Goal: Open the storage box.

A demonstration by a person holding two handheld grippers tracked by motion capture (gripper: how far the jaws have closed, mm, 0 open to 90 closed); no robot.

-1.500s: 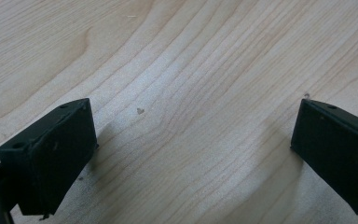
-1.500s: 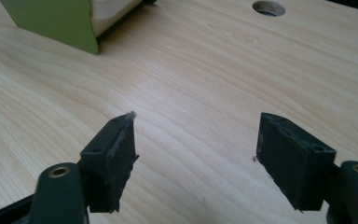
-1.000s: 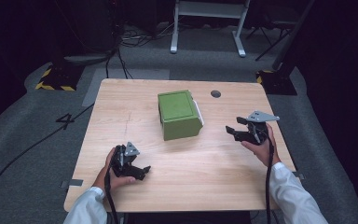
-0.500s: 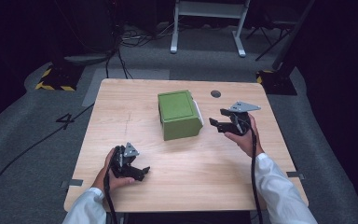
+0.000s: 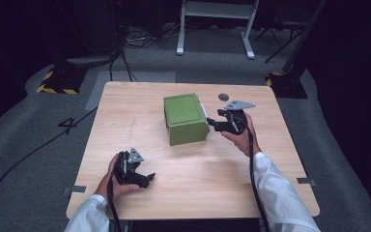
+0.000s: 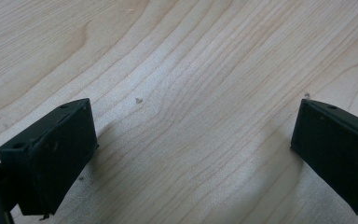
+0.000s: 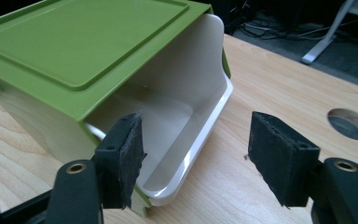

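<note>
The green bin [image 5: 185,118] sits near the middle of the wooden surface [image 5: 125,111], toward its far half, its flat lid up and its white-lined opening [image 7: 177,116] facing the person's right. Nearest the camera, white sleeves enter from the bottom edge. The left gripper [image 5: 142,178] rests low on the surface by the near left edge, well apart from the bin, held in the left hand [image 5: 113,176]; in the left gripper view its jaws stand wide with bare wood grain between them. Farther in, the right hand [image 5: 241,137] holds the right gripper [image 5: 212,123] just beside the bin's open side, pointing at it. In the right gripper view the jaws stand wide and empty, one in front of the bin's white lip, the other over bare wood; whether either touches the bin cannot be told. Beyond the gripper, a round hole [image 5: 223,96] is cut into the surface. Past the far edge lie grey floor, cables [image 5: 140,41] and a white stand [image 5: 215,26].
</note>
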